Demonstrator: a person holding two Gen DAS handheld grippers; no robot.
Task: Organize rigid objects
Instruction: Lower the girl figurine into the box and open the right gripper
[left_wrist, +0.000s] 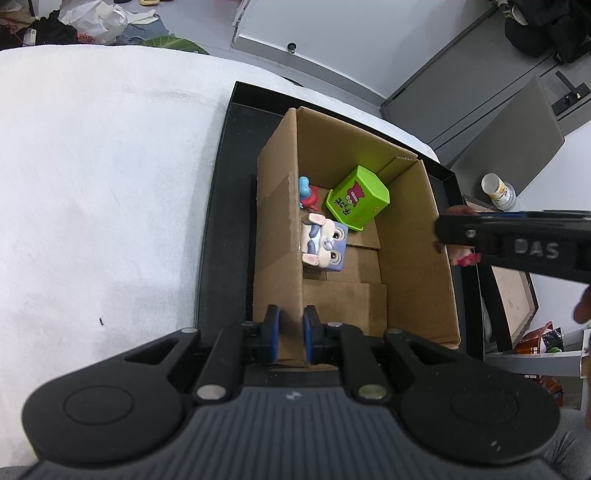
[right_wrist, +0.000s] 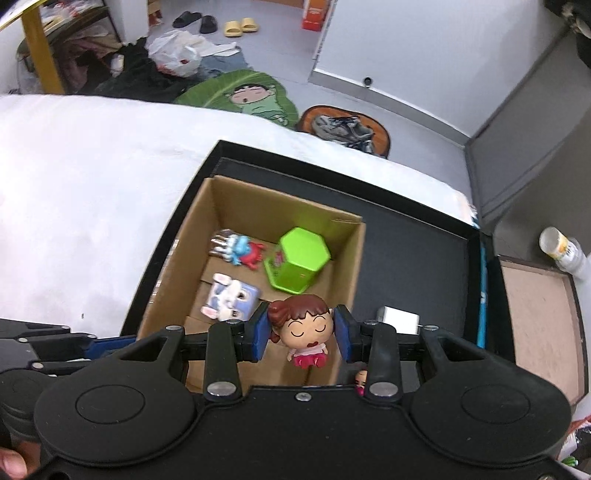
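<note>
White bedding (right_wrist: 92, 192), doll (right_wrist: 306, 336) upright in right gripper (right_wrist: 303, 334)

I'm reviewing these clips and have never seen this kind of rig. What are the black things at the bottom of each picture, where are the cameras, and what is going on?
No robot here: a person holds a two-finger gripper in each hand, and each gripper carries a camera looking along its fingers. So each picture's black foreground is that gripper's own body. The left gripper is shut on the near wall of a cardboard box, steadying it. The right gripper is shut on a doll figurine, held above the box. The box sits in a black tray on a white-covered surface. Inside lie a green hexagonal container, a blue rabbit cube and a small blue-and-red figure.
</note>
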